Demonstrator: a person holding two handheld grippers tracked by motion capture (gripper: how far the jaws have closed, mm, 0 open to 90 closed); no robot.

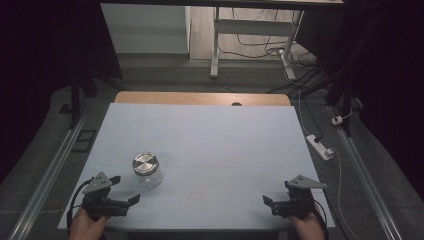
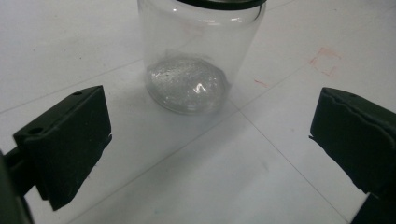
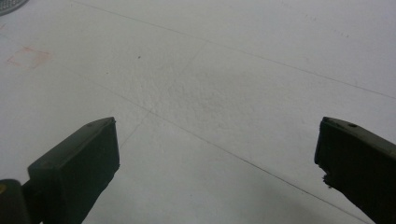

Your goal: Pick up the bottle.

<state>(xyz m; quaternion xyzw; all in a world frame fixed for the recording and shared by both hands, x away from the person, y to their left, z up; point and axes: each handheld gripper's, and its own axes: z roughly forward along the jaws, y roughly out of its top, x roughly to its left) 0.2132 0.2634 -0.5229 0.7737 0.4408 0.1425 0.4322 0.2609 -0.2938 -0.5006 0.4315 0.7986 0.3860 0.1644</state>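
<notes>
The clear glass jar (image 1: 147,170) with its metal lid (image 1: 145,163) stands upright on the white worktop (image 1: 210,145), just ahead of the left tongs (image 1: 126,190) and slightly to their inner side; its long axis is vertical. The left tongs (image 2: 210,140) are plainly the nearer, spread wide and released, touching nothing, with the jar (image 2: 196,51) framed between the jaws but still beyond them. The right tongs (image 1: 270,202) lie well apart near the other corner, equally wide open (image 3: 217,158) and empty.
</notes>
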